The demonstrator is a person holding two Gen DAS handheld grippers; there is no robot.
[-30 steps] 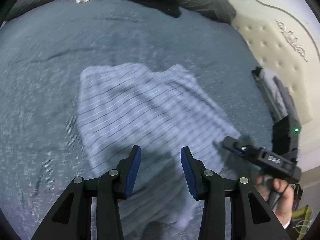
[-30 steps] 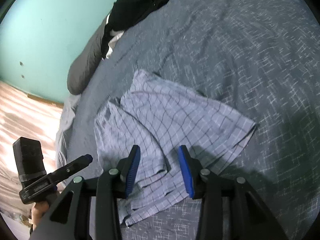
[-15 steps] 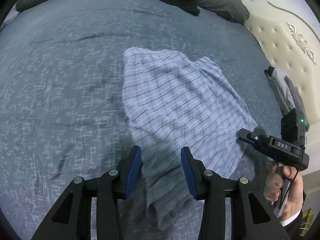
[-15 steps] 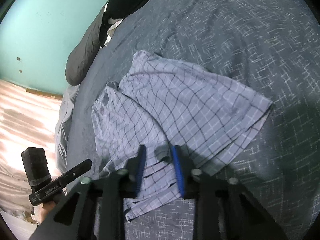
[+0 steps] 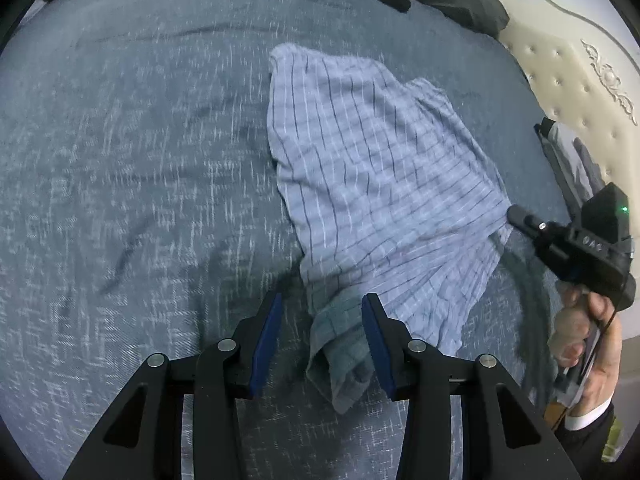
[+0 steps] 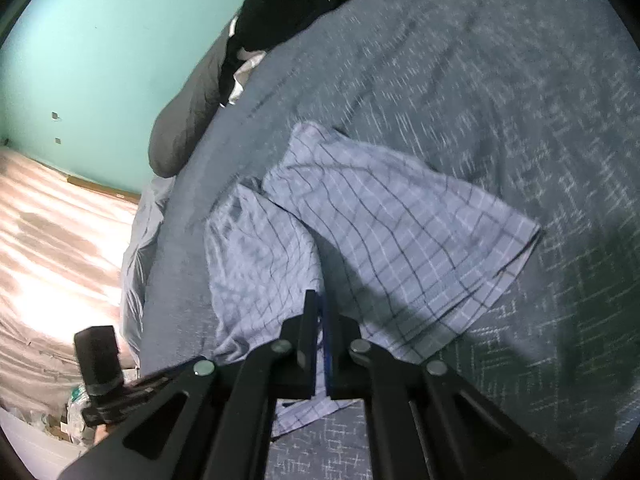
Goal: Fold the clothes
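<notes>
On the dark blue bedspread lies the pale checked garment, partly folded. Over its near corner hangs the left gripper, jaws apart, a flap of cloth between the pads, untouched. Further right, the right gripper has just been closing and now pinches the garment's edge.

we hold the left gripper over the blue bedspread, jaws apart, a bunched corner of the checked garment lying loose between them. ahead and right of it the right gripper pinches the garment's edge, the right hand behind it.
</notes>
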